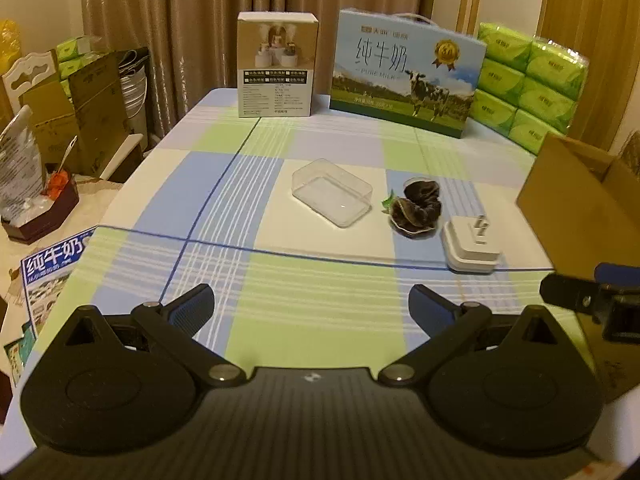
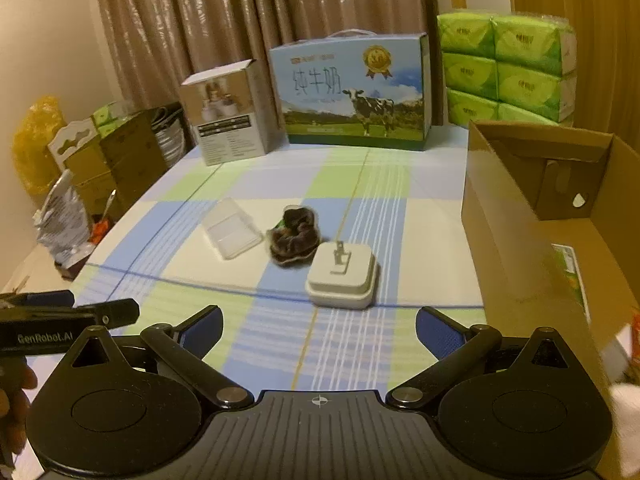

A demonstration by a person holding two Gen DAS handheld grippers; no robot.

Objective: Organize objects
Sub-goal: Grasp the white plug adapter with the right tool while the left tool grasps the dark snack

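Three small objects lie in a row on the checked tablecloth: a clear plastic box, a dark brown scrunchie and a white plug adapter with its prongs up. An open cardboard box stands at the table's right side. My left gripper hovers open over the near table edge, well short of the objects. My right gripper is also open and holds nothing, with the adapter just beyond its fingers.
At the table's far edge stand a small white product box, a blue milk carton case and stacked green tissue packs. Cardboard boxes and bags crowd the floor to the left.
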